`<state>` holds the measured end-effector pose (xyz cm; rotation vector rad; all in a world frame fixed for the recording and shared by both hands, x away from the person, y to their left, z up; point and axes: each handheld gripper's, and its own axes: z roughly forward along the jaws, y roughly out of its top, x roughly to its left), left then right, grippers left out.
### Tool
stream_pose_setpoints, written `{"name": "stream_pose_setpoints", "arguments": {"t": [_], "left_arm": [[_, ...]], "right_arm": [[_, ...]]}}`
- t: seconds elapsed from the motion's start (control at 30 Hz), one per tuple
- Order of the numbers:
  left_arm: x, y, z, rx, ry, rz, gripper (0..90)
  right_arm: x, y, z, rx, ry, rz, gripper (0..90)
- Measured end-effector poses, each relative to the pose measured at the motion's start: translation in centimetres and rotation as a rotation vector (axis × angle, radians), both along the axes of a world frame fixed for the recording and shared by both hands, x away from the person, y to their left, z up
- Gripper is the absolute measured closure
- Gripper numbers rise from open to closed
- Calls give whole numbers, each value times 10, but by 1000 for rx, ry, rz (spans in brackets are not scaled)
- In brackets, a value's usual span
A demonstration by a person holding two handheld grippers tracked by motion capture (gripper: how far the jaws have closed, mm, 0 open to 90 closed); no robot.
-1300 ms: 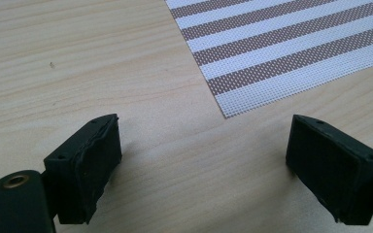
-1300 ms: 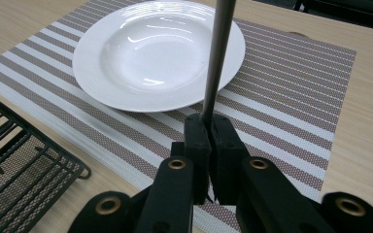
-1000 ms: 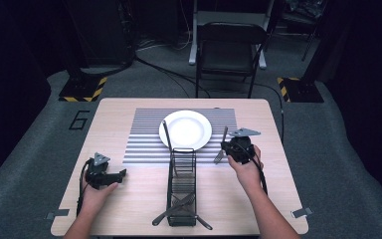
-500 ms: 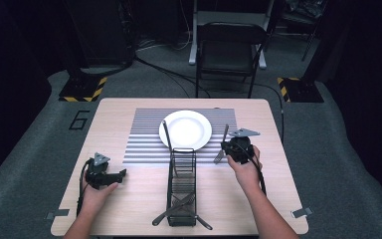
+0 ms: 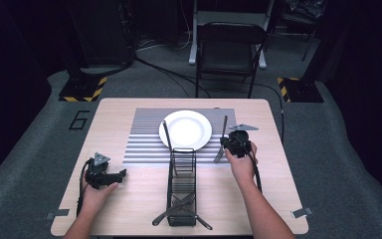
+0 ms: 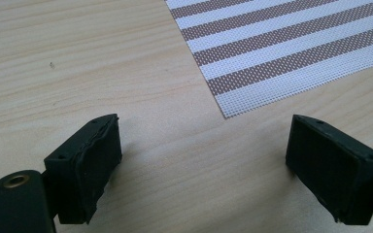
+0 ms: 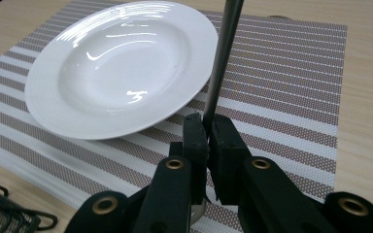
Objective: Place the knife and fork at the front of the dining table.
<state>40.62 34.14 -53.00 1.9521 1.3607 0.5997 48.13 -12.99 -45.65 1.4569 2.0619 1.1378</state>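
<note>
From the high view, I am gripping a dark utensil point(image 5: 221, 141) in my right gripper point(image 5: 235, 142), just right of the white plate point(image 5: 185, 129) on the striped placemat point(image 5: 144, 134); its long axis is running from near me away toward the table's point(image 5: 124, 199) far edge, a little tilted. My left gripper point(image 5: 110, 176) is resting well apart on the bare wood near the front left corner, so my right hand is by far the nearer one. The wire caddy point(image 5: 181, 186) is standing between my hands with more cutlery in it, and another utensil point(image 5: 167, 142) is leaning beside the plate's left rim. In the left gripper view, my jaws are standing wide with nothing between them, pointing at the placemat's corner point(image 6: 228, 109) over open wood. In the right gripper view, my jaws are pinching narrow on the utensil's handle point(image 7: 222, 58), which is rising straight up from them just beside the plate's rim point(image 7: 194, 92). The mat point(image 7: 291, 77) right of the handle is lying open, and I am judging that strip the room for setting it down parallel to the plate's edge.
</note>
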Motion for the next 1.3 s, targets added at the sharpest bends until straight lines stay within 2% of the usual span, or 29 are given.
{"name": "stream_pose_setpoints", "arguments": {"t": [0.07, 0.2, 0.63, 0.87, 1.1, 1.3], "left_arm": [[0, 0, 0, -1, 1, 0, 127], [0, 0, 0, 0, 1, -1, 128], [0, 0, 0, 0, 3, -4, 131], [0, 0, 1, 3, 10, -8, 133], [1, 0, 1, 3, 11, -8, 134], [1, 0, 1, 3, 11, -8, 134]], "right_arm": [[3, 0, -1, 31, 19, -21, 868], [9, 1, -5, 44, 25, -45, 869], [21, 11, -6, 21, 31, -98, 875], [29, 7, -12, 65, 76, -142, 876], [40, 12, -15, 44, 96, -152, 876], [47, 7, -25, 96, 134, -192, 874]]}}
